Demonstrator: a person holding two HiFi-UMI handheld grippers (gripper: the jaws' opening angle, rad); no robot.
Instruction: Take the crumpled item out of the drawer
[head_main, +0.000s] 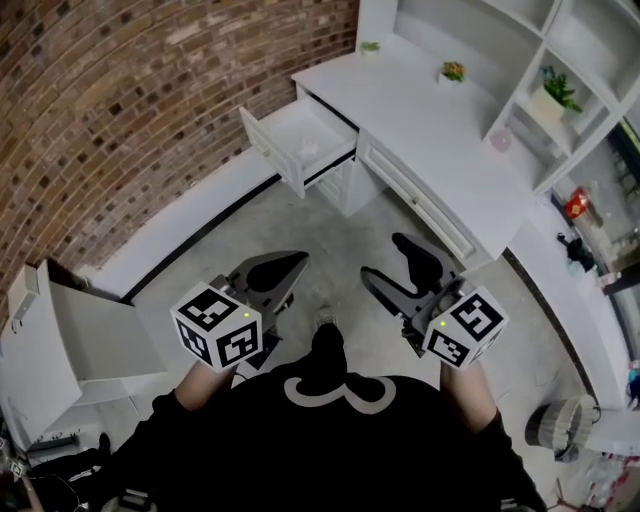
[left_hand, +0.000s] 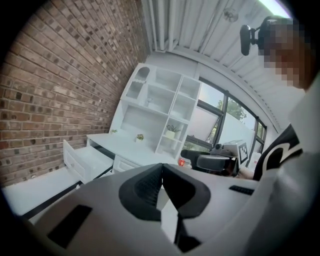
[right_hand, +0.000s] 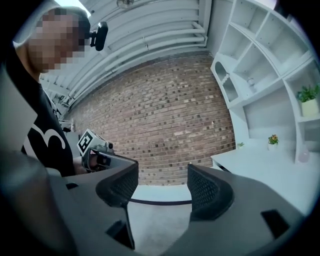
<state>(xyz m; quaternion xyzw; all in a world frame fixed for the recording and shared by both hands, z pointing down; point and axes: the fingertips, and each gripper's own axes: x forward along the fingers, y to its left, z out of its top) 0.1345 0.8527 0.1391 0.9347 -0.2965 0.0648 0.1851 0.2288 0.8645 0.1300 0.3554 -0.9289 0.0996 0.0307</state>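
Note:
A white desk stands against the brick wall with its left drawer pulled open. A small pale crumpled item lies inside the drawer. Both grippers hover over the floor well short of the desk, apart from the drawer. My left gripper has its jaws pressed together with nothing between them; in the left gripper view its pads meet and the drawer shows far off. My right gripper stands wide open and empty, and the right gripper view shows only floor and brick wall between its jaws.
Shelving with small potted plants rises over the desk. A white cabinet with an open flap stands at the left. A round fan sits on the floor at the lower right. Grey floor lies between me and the desk.

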